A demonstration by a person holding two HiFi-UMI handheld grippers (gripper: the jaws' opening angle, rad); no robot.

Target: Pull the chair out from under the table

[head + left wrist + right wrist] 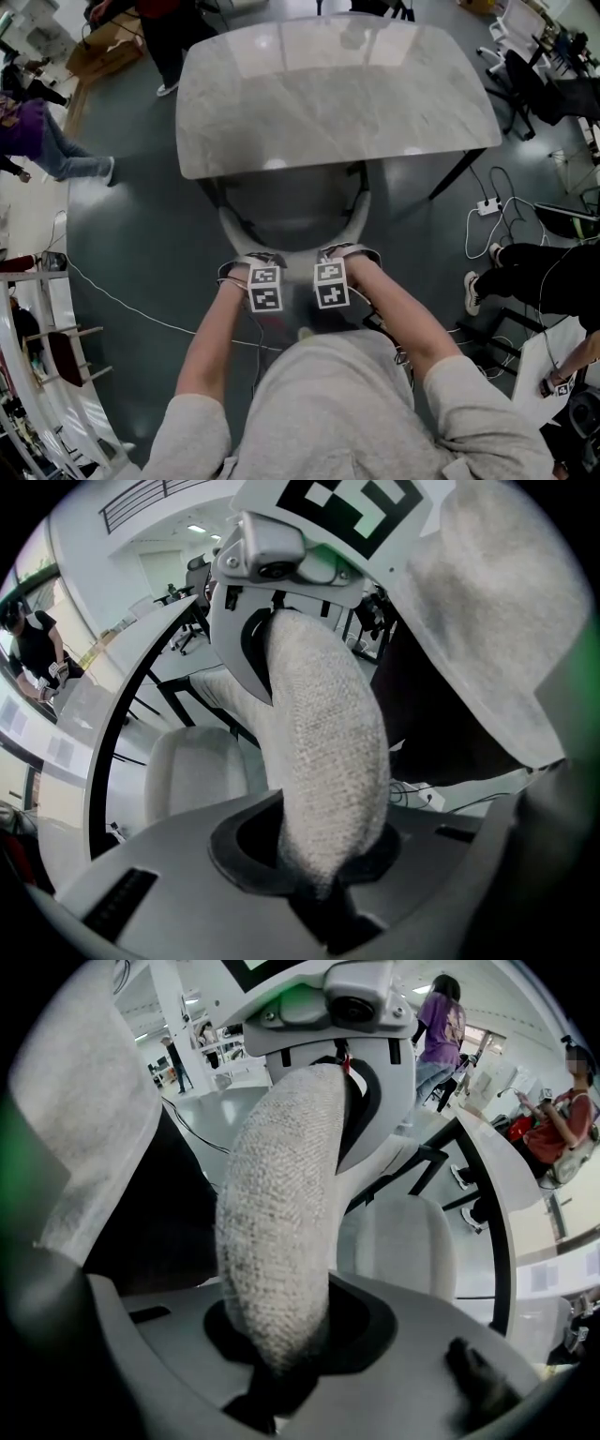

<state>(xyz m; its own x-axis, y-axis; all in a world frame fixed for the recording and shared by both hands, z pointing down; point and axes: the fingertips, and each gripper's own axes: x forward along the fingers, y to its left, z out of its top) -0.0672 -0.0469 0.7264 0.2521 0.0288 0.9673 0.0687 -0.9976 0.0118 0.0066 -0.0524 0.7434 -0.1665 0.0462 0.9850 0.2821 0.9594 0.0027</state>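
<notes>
Both left gripper [251, 267] and right gripper [339, 258] clamp the curved backrest [295, 246] of the pale fabric chair [291, 208]. Paired, near-side holds should draw it squarely from under the grey marble table [328, 94].

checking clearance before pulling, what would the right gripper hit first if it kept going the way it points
The chair backrest, which the right gripper clamps from above; past that, probably the seat, though depth is unclear.
</notes>
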